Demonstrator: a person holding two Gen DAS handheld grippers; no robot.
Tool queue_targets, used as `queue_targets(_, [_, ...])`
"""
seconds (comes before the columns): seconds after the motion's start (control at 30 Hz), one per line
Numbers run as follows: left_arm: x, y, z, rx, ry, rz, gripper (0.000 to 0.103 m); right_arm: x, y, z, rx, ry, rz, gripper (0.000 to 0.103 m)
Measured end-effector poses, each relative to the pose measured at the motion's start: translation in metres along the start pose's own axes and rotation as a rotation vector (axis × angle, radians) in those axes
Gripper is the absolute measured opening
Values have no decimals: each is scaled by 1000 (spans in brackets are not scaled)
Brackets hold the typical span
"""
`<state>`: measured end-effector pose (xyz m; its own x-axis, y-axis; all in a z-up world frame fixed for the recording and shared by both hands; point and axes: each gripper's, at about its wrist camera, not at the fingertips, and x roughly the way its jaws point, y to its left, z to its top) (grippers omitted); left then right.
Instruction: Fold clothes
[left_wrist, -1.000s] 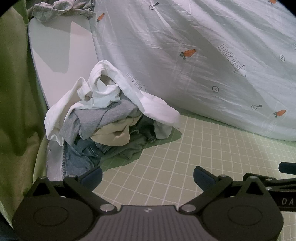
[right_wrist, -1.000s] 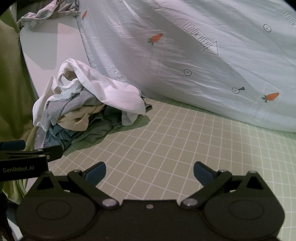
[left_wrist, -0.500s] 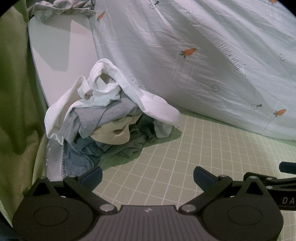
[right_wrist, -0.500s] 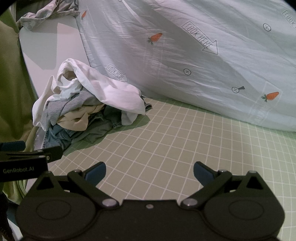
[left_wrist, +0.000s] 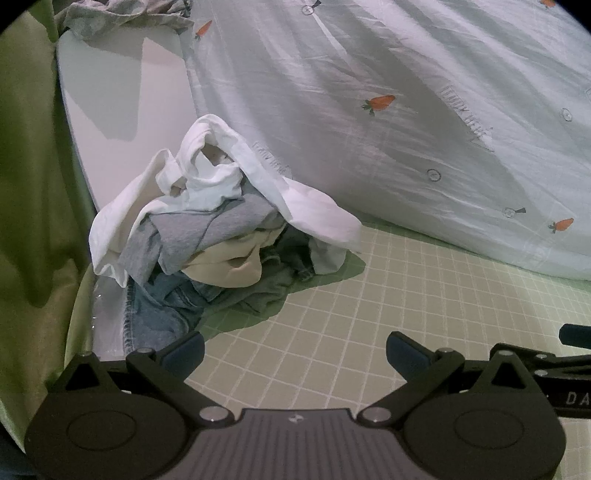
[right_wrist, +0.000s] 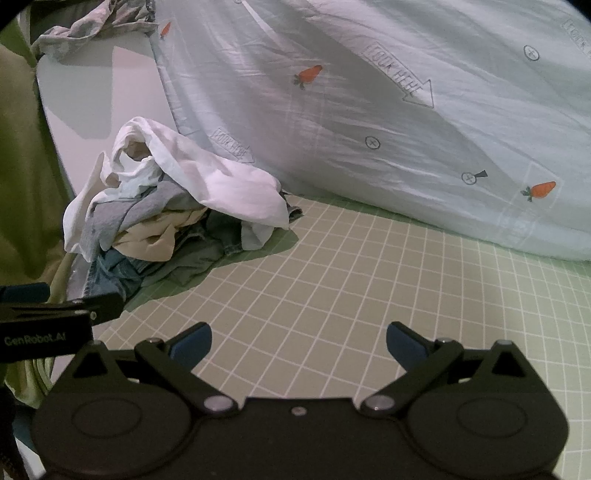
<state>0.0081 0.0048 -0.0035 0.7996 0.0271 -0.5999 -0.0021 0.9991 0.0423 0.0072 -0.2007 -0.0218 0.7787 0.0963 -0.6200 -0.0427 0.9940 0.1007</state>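
A pile of crumpled clothes (left_wrist: 221, 236) lies at the left on a green grid mat (left_wrist: 369, 332): a white shirt (left_wrist: 306, 206) on top, then grey, cream and denim pieces. The pile also shows in the right wrist view (right_wrist: 177, 218). My left gripper (left_wrist: 295, 352) is open and empty, low over the mat in front of the pile. My right gripper (right_wrist: 298, 341) is open and empty, to the right of the left one, which shows at the left edge of its view (right_wrist: 55, 317).
A pale sheet printed with carrots and arrows (left_wrist: 406, 129) hangs behind the mat. A white board (left_wrist: 122, 110) stands behind the pile with a grey cloth (left_wrist: 122, 18) on top. Green fabric (left_wrist: 29, 184) fills the left edge.
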Motion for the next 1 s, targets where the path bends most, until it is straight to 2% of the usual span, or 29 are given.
queue_targets(0.23, [13, 9, 13, -14, -2, 14, 103, 14, 4, 9, -27, 0, -13, 102])
queue_targets(0.57, [46, 40, 69, -14, -63, 31, 103, 58, 22, 52, -67, -22, -26, 102])
queue_targets(0.73, [73, 69, 110, -49, -95, 52, 103, 100, 44, 88, -118, -38, -16, 102])
queue_targets(0.83, [99, 86, 134, -71, -83, 80, 102, 127, 55, 105, -131, -45, -19, 102])
queue_targets(1.0, [146, 113, 155, -108, -40, 97, 90, 188, 72, 125, -140, -17, -52, 102])
